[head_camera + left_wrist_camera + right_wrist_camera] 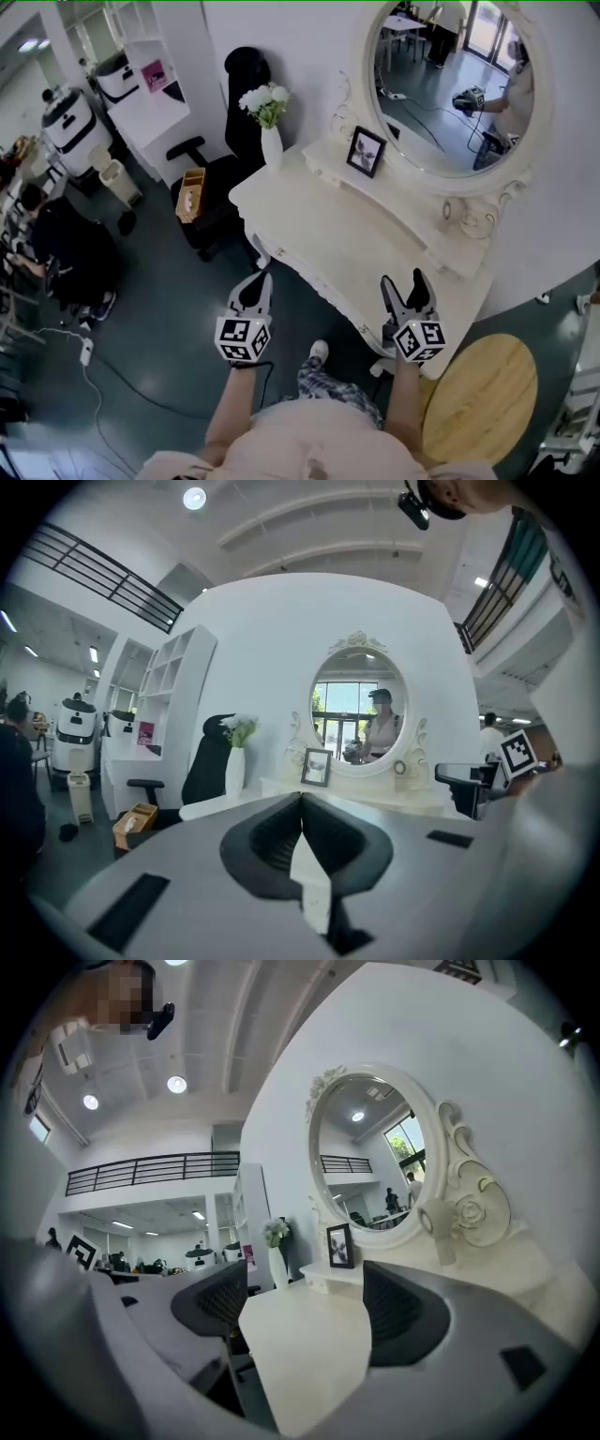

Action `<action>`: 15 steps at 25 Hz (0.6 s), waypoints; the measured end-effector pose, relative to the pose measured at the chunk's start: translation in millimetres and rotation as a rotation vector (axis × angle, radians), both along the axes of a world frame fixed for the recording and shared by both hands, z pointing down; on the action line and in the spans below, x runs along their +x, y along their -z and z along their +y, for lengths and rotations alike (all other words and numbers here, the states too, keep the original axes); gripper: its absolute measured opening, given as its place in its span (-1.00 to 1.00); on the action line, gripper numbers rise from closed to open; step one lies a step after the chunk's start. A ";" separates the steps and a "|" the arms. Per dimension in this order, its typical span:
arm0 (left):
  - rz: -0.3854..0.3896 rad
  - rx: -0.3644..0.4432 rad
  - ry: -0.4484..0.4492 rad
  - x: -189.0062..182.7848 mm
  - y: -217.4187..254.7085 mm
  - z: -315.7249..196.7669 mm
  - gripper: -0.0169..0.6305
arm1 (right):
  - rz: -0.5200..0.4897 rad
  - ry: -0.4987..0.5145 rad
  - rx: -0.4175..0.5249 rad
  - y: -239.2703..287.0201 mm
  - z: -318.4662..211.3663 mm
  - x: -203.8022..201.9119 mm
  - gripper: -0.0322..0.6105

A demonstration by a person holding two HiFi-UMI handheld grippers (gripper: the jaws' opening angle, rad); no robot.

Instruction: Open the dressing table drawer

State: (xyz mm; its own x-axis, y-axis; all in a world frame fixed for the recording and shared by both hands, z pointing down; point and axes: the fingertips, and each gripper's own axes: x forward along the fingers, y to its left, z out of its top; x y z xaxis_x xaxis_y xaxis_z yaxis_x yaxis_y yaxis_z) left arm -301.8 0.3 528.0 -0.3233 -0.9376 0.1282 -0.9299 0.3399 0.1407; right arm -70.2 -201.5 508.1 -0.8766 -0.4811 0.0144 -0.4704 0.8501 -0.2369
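The white dressing table (356, 234) stands under an oval mirror (450, 84). Its front edge (323, 281) faces me, and the drawer front below it is hidden from above. My left gripper (262, 277) hovers just off the table's front left corner. In the left gripper view the left gripper (300, 799) has its tips together with nothing held. My right gripper (403, 281) is over the front edge further right. It is open (306, 1274), with the tabletop (300, 1335) showing between its pads.
A vase of white flowers (271, 145) and a picture frame (366, 152) stand on the table's back shelf. A black chair (225, 178) and a wooden box (190, 194) are to the left. A round wooden stool (478, 398) sits at the right.
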 end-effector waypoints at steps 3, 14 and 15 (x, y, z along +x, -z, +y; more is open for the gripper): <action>-0.007 0.034 -0.078 -18.6 15.4 -67.2 -0.86 | 0.001 -0.057 0.004 6.5 -34.3 -8.7 0.29; 0.006 0.020 -0.415 8.1 17.4 -212.5 -0.86 | 0.025 -0.338 -0.008 7.6 -86.7 34.7 0.29; 0.004 0.020 -0.442 10.5 18.2 -223.5 -0.86 | 0.026 -0.366 -0.008 8.1 -90.3 39.0 0.29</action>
State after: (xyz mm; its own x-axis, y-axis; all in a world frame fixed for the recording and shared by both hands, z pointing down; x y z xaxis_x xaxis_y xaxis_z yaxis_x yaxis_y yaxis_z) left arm -291.2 -223.3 509.9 0.1094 -0.9880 0.1091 -0.9847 -0.0928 0.1476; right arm -31.1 -291.7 500.0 -0.6459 -0.7624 0.0398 -0.7489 0.6226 -0.2271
